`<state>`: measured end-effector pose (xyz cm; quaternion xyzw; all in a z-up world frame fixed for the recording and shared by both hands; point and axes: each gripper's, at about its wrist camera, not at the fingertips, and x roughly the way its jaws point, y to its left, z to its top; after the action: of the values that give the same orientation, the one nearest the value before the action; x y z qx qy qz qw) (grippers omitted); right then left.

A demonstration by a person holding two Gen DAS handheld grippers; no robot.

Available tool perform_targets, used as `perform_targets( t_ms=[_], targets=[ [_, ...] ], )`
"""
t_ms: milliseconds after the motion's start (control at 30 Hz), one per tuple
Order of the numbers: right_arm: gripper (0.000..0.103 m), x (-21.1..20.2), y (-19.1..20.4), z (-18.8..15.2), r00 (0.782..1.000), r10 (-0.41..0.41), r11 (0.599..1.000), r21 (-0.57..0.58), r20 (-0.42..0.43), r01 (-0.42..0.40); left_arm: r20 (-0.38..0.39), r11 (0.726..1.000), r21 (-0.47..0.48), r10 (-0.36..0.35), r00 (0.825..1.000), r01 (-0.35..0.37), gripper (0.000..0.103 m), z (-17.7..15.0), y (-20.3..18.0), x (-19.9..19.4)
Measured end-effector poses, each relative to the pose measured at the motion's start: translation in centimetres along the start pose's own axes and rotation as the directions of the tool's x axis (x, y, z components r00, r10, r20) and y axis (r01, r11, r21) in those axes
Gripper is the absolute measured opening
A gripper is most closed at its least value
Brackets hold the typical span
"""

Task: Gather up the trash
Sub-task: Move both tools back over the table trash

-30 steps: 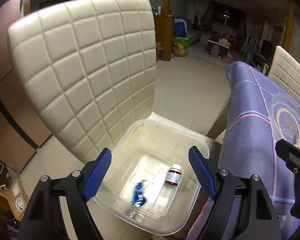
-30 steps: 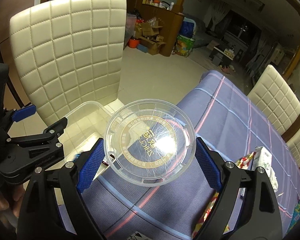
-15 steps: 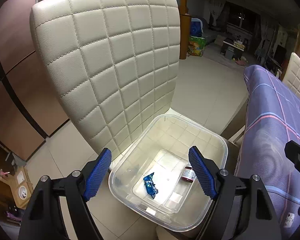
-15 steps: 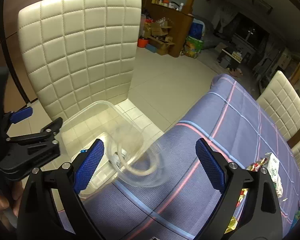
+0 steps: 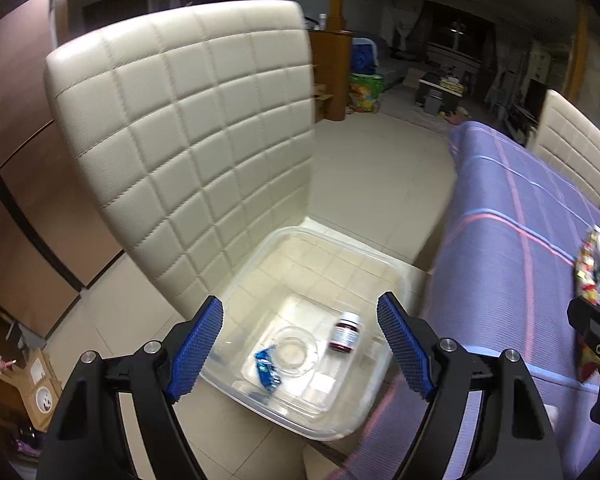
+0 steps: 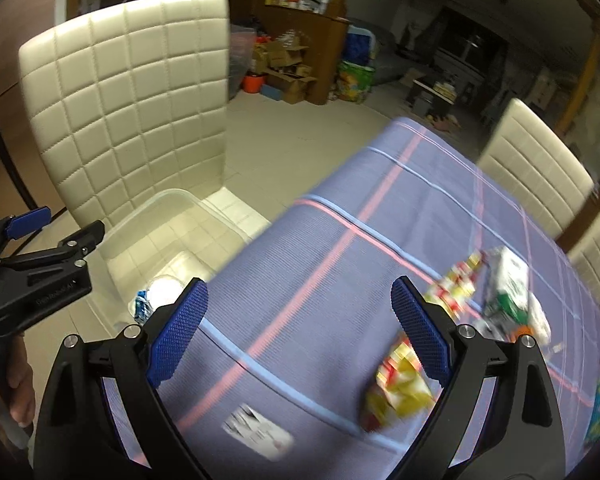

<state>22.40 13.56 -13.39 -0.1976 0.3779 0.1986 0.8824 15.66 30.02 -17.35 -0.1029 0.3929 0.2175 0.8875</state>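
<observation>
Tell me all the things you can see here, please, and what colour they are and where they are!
bin: one, clear plastic, on the chair seat beside the table
round lid: one, clear, lying in the bin
small bottle: one, dark with a white cap and label, in the bin
blue wrapper: one, in the bin beside the lid
chairs: three, cream quilted, around the table
tablecloth: one, purple with pink and blue stripes, over the table
snack wrappers: two, yellow and red, on the cloth
carton: one, white and green, on the cloth
left gripper: black with blue pads, open, over the bin
right gripper: black with blue pads, open, over the table
</observation>
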Motion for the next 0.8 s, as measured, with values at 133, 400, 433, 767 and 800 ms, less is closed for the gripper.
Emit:
perform_targets(
  t_ms=[133, 400, 433, 767, 800],
  targets=[
    [0.092, -1.5, -3.2, -2.2, 0.999, -0.04, 0.997, 0.066, -0.003, 0.04, 0.006, 0.998, 0.06, -0.037, 0.999, 0.037, 0.078, -0.7, -3.1, -1.6],
    [0.092, -4.5, -12.7, -8.9, 0.988, -0.149, 0.955, 0.254, -0.043, 0.155, 0.0, 0.975, 0.183, -0.131, 0.991, 0.129, 0.078, -2.0, -10.7, -4.5],
    [0.092, -4.6, -13.8, -9.8, 0.985, -0.161, 0.946, 0.277, -0.059, 0.171, -0.002, 0.972, 0.194, -0.139, 0.99, 0.137, 0.078, -2.2, -11.5, -4.7],
    [0.092, -4.5, -22.0, -17.4, 0.961, -0.211, 0.858, 0.437, -0.181, 0.27, -0.049, 0.915, 0.342, -0.209, 0.977, 0.213, 0.078, -3.7, -21.3, -5.4],
    [0.092, -4.3, -22.6, -17.9, 0.96, -0.205, 0.851, 0.45, -0.189, 0.27, -0.052, 0.911, 0.354, -0.208, 0.977, 0.213, 0.078, -3.8, -22.1, -5.2]
  ],
)
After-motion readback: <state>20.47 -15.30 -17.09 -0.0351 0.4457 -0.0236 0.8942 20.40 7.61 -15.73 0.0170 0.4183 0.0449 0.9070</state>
